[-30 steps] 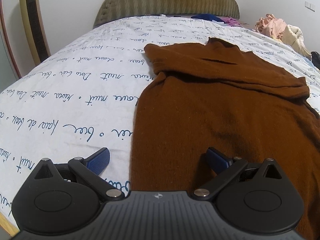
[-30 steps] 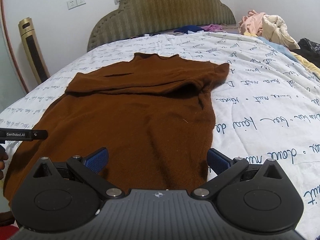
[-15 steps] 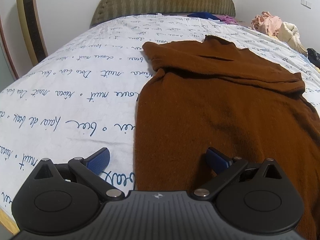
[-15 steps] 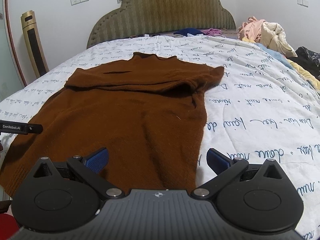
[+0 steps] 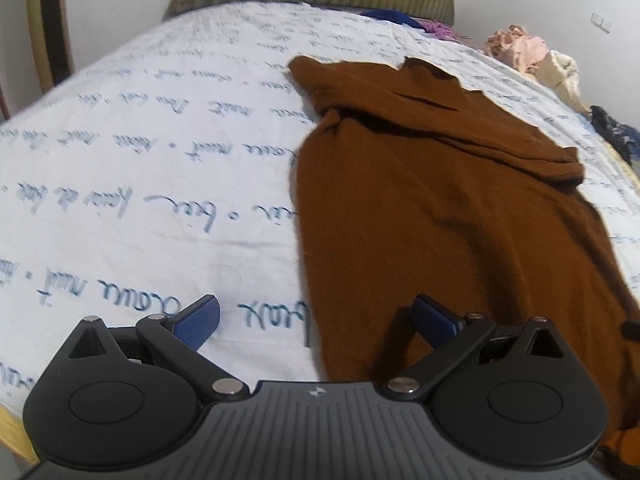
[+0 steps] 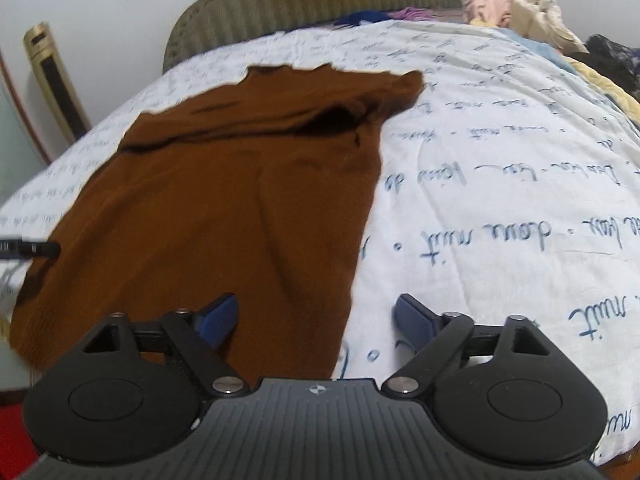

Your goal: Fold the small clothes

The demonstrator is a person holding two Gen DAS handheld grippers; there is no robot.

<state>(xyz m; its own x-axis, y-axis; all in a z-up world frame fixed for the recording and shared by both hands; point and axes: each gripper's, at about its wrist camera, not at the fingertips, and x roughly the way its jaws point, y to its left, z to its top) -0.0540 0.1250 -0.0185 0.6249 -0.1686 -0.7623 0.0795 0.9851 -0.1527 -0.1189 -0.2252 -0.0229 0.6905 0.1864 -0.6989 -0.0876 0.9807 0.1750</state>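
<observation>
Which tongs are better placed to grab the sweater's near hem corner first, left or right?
Right, probably. The right tongs are closing astride the brown sweater's near side edge; the left tongs straddle theirs too, wide open.

Brown sweater's (image 5: 460, 232) near hem hidden behind left gripper (image 5: 316, 322) body; right hem cut by frame edge. Script on bedsheet (image 6: 500, 168) blurred. Clothes pile (image 6: 516, 4) indistinct.

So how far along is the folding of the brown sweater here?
Early. Done: the brown sweater lies flat on the bedsheet, sleeves folded across its chest. In hand: nothing yet; the left gripper is open over one bottom corner, the right gripper is closing astride the other, pads not pressing. Left: folding the body.
</observation>
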